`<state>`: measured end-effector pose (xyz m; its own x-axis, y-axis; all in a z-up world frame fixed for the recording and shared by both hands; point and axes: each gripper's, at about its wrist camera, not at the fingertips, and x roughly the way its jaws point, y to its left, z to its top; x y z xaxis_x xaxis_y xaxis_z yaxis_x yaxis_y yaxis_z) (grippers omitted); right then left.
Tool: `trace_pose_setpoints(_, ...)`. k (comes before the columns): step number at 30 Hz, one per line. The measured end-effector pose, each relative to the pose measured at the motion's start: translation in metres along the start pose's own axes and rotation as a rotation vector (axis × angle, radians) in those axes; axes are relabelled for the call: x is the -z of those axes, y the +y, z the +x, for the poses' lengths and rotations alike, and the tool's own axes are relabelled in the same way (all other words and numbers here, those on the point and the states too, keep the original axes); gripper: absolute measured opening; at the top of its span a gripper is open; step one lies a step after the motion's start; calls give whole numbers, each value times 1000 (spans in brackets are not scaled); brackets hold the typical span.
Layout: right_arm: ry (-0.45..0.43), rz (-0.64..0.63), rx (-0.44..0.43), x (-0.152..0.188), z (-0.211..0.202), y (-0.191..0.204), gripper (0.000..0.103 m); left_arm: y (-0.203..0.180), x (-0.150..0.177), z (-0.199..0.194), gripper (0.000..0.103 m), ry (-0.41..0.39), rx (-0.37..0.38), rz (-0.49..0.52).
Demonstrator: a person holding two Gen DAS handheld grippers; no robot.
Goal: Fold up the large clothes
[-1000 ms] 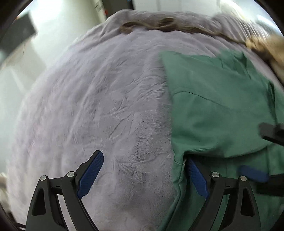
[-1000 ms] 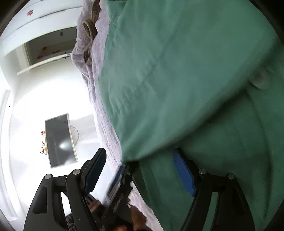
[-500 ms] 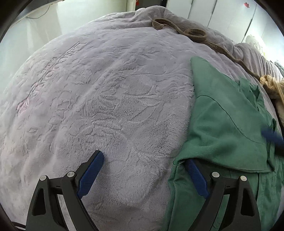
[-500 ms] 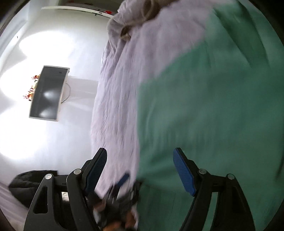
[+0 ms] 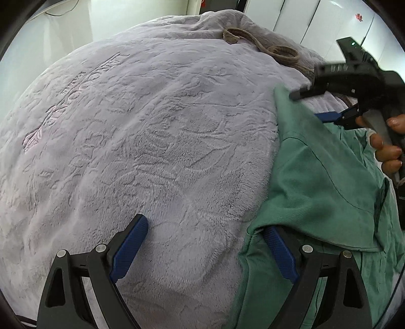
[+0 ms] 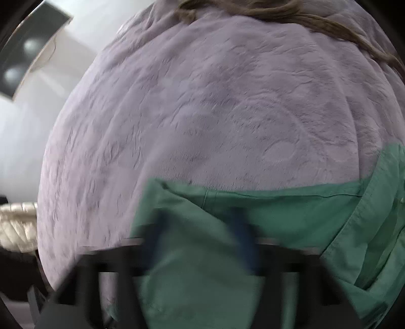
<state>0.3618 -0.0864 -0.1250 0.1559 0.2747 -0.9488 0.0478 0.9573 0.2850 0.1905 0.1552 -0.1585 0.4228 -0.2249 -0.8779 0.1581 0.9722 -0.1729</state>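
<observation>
A lilac plush blanket (image 5: 157, 141) is covering the bed, a brown cord (image 5: 263, 45) lying along its far edge by white wardrobe doors (image 5: 316, 22). The green garment (image 5: 326, 182) is lying at the blanket's right side. The left claw (image 5: 205, 250) is standing released, one pad under a fold. The right claw (image 6: 200, 243), blurred, has just been closing and is clenched over the green cloth; I cannot tell whether it is gripping any.

On the blanket (image 5: 152, 151) near its left edge I see embossed lettering, too distorted for me to read.
</observation>
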Motion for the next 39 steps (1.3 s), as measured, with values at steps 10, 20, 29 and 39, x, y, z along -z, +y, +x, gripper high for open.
trace_pose_setpoints(10, -86, -56, 20, -25, 13, 34, 2, 14, 11, -4, 92, -14, -19, -56)
trace_pose_setpoints(20, -277, 208, 68, 91, -91, -47, 67, 33, 8, -50, 92, 4, -55, 67)
trace_pose_setpoints(29, -362, 748, 94, 263, -134, -159, 67, -21, -54, -50, 92, -81, 1, 184)
trace_pose_setpoints(39, -376, 494, 186, 218, -113, -130, 67, -73, -68, 24, 92, -22, -126, 225)
